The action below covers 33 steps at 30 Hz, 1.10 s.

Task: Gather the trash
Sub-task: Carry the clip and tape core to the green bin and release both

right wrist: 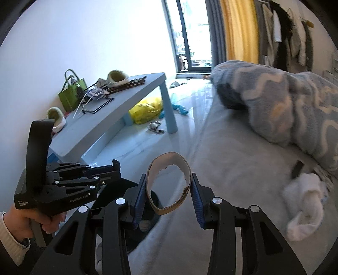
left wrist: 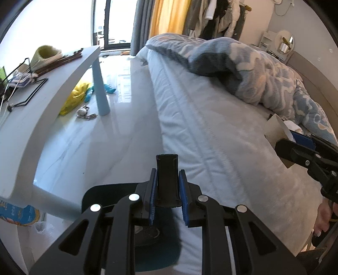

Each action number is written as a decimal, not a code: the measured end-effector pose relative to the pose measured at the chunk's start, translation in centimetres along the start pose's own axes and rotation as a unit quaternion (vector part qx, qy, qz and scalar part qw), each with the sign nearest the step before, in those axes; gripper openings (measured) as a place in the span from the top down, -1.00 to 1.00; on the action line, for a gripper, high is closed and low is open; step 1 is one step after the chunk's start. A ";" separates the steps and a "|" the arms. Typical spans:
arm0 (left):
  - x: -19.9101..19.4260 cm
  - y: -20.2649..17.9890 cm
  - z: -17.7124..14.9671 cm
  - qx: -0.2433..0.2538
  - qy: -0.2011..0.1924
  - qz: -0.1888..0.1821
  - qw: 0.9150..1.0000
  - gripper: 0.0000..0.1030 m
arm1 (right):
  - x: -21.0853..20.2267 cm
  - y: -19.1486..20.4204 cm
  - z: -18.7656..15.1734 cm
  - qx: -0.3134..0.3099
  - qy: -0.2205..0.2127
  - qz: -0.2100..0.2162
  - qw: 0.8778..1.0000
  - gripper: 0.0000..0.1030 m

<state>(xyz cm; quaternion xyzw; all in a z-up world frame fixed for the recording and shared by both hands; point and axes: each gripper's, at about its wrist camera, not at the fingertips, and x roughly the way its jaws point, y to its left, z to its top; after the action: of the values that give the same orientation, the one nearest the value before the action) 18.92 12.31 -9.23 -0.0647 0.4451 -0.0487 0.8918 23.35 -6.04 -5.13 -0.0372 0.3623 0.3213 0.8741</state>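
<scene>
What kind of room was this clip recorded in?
A bedroom, most likely: a bed with a patterned blue duvet, clothes hanging by the wall, and a low blue table near a curtained window.

Table (right wrist: 126, 99) left of bed (right wrist: 243, 160)

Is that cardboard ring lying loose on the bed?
No, the cardboard ring is pinched between the blue pads of the right tongs, above the bed.

The black strip (left wrist: 167, 179) between the left gripper's pads runs down out of sight behind the gripper body. The dark flat item (right wrist: 296, 168) on the bed is blurred and unidentifiable. The white cloth (right wrist: 306, 203) is smeared at the lens edge.
</scene>
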 end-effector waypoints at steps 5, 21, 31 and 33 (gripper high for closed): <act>0.4 2.6 -1.2 -0.013 0.025 0.008 1.000 0.58 | 2.1 2.4 0.5 -0.010 0.012 0.018 1.000 0.22; 3.4 8.4 -6.1 -0.030 0.132 0.030 0.990 0.58 | 7.3 8.4 1.2 -0.039 0.042 0.057 0.997 0.22; 4.0 11.1 -8.7 -0.038 0.191 0.025 0.981 0.27 | 10.9 11.4 0.8 -0.052 0.067 0.067 0.994 0.22; 3.6 11.5 -8.9 -0.040 0.188 0.023 0.981 0.16 | 11.5 11.8 0.7 -0.055 0.072 0.067 0.994 0.22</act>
<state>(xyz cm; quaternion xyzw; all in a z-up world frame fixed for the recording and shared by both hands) 14.32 22.45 -19.18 -0.0802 0.6080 -0.0218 0.7895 22.93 9.62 -10.17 -0.0843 0.4076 0.3949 0.8190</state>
